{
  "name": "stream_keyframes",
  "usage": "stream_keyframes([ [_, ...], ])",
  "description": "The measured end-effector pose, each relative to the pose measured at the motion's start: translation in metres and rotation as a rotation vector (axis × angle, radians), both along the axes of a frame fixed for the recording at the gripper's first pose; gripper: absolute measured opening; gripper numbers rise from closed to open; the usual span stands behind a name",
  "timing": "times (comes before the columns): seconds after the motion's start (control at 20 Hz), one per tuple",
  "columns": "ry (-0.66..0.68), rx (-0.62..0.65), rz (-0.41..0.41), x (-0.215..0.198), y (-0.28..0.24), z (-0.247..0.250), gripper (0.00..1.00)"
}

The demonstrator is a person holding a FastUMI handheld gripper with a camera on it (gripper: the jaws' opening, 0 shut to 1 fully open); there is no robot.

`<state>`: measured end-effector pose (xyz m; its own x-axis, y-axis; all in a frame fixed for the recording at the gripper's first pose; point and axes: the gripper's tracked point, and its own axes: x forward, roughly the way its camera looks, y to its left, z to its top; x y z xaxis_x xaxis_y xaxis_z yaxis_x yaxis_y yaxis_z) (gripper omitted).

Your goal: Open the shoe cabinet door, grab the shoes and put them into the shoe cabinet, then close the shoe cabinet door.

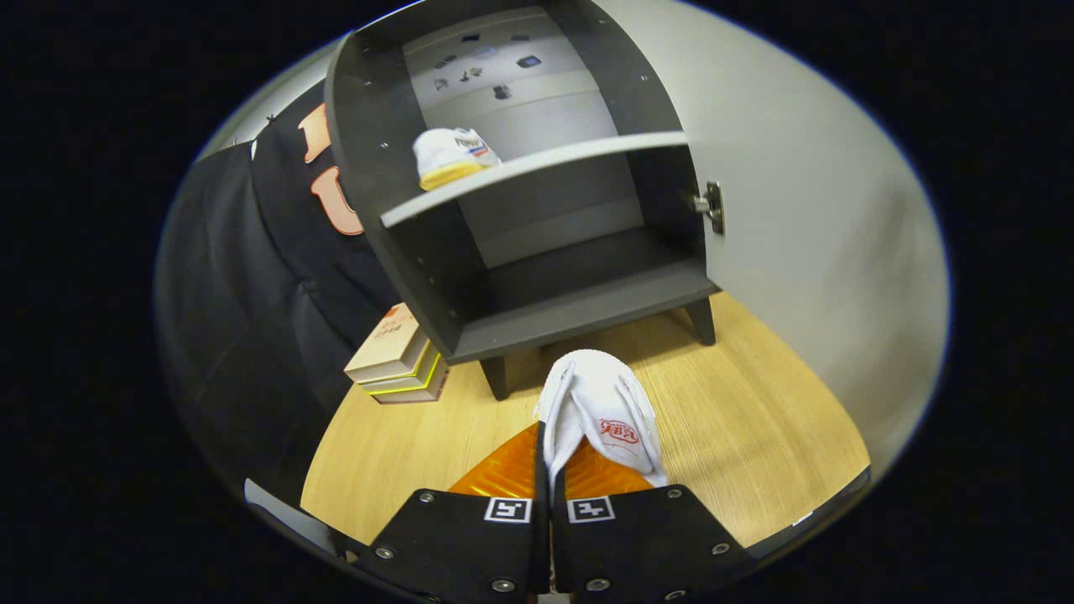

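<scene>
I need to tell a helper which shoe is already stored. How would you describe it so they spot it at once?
Start at the dark shoe cabinet with its door open. On its upper shelf sits a white slipper, yellow-soled. Unlike the other white slipper, pinched in the hand-held gripper over the wooden floor, it is inside.

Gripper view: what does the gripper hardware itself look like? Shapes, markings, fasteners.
The gripper has two flat, angular black plates side by side, split by a narrow central seam. Each plate carries a small square black-and-white fiducial marker near its inner top corner and round silver screw heads at the corners. Two fingers with ribbed faces extend forward from the plates. No cables are visible.
</scene>
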<state>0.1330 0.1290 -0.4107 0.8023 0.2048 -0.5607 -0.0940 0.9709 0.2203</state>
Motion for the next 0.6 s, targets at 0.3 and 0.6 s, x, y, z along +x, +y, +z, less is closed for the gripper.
stream_keyframes([
  [0.3, -0.099, -0.047, 0.014, -0.025, 0.005, 0.084, 0.02],
  [0.6, -0.214, -0.088, 0.017, -0.021, 0.008, 0.158, 0.01],
])
